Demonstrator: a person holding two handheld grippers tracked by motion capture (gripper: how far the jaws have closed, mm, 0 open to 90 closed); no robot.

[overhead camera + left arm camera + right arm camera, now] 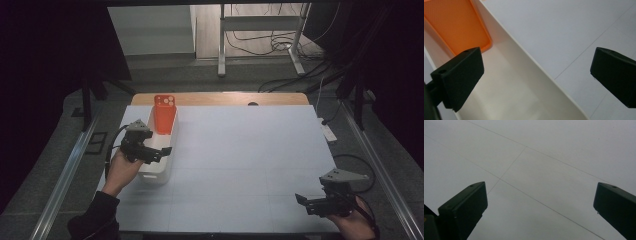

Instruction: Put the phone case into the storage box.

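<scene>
Worktop (pixel 240 150) first: its pale sheet spreads wide between your two hands, so nothing crowds the reach. White bin (pixel 159 165) lies right under the left tongs (pixel 159 152), long and narrow, its near wall running between their jaws in the left gripper view. Orange phone case (pixel 164 114) stands upright at the bin's far end, beyond the left tongs and leaning on the end wall. I judge the step in hand to be taking that case, so carry the left tongs forward along the bin, keep both jaws inside its walls or well above them, and close on the case's flat faces, not its edge. Left tongs are spread wide and hold nothing, hand angled down over the bin. Right tongs (pixel 306 201) sit low at the near right, jaws apart, pointing across bare sheet, well away from the case.
</scene>
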